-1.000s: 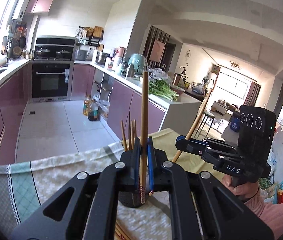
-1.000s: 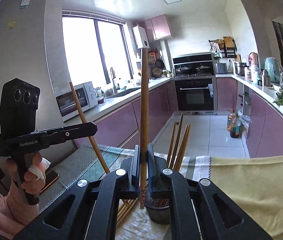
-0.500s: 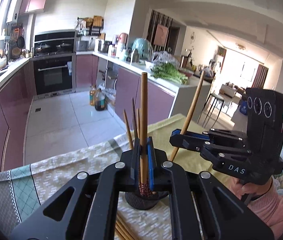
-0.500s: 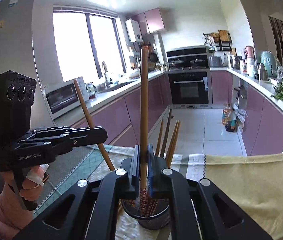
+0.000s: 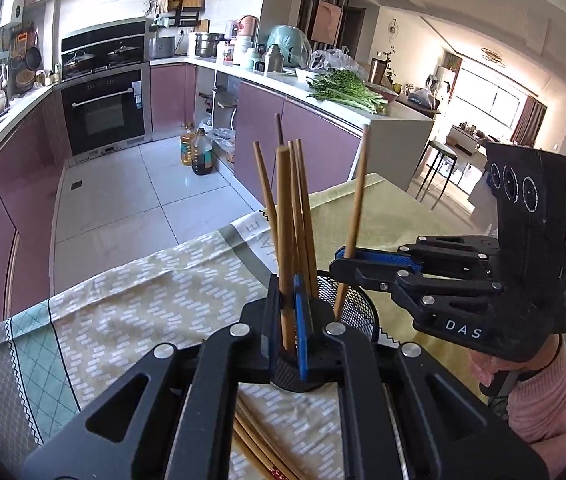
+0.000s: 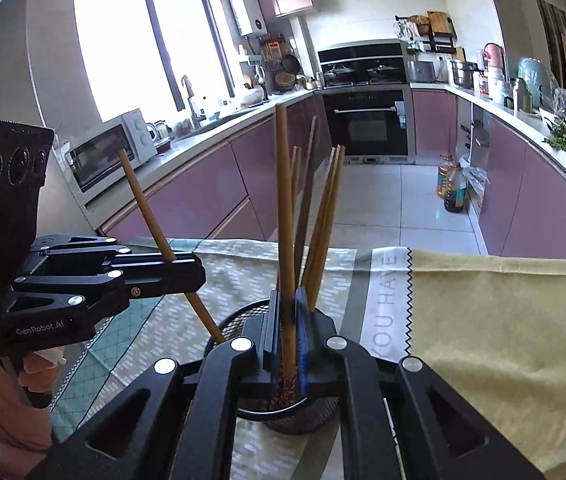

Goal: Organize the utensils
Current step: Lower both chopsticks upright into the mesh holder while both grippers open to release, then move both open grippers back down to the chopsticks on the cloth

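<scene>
A black mesh holder (image 5: 353,312) stands on the table cloth and holds several wooden chopsticks (image 5: 303,216). My left gripper (image 5: 289,320) is shut on one chopstick (image 5: 283,220), upright, its lower end over the holder's rim. My right gripper (image 6: 289,336) is shut on another chopstick (image 6: 285,216), whose patterned tip is down inside the holder (image 6: 239,320). The right gripper also shows in the left wrist view (image 5: 363,262), with its chopstick (image 5: 357,196) tilted into the holder. The left gripper shows in the right wrist view (image 6: 181,270).
More chopsticks (image 5: 255,444) lie on the patterned cloth (image 5: 143,304) under my left gripper. A yellow cloth (image 6: 495,320) covers the table's right side. Beyond the table edge are the kitchen floor, purple cabinets and oil bottles (image 5: 197,152).
Both grippers have come down toward the holder with their chopsticks. The right chopstick's tip has gone down into the holder, and the two grippers are closer together.
</scene>
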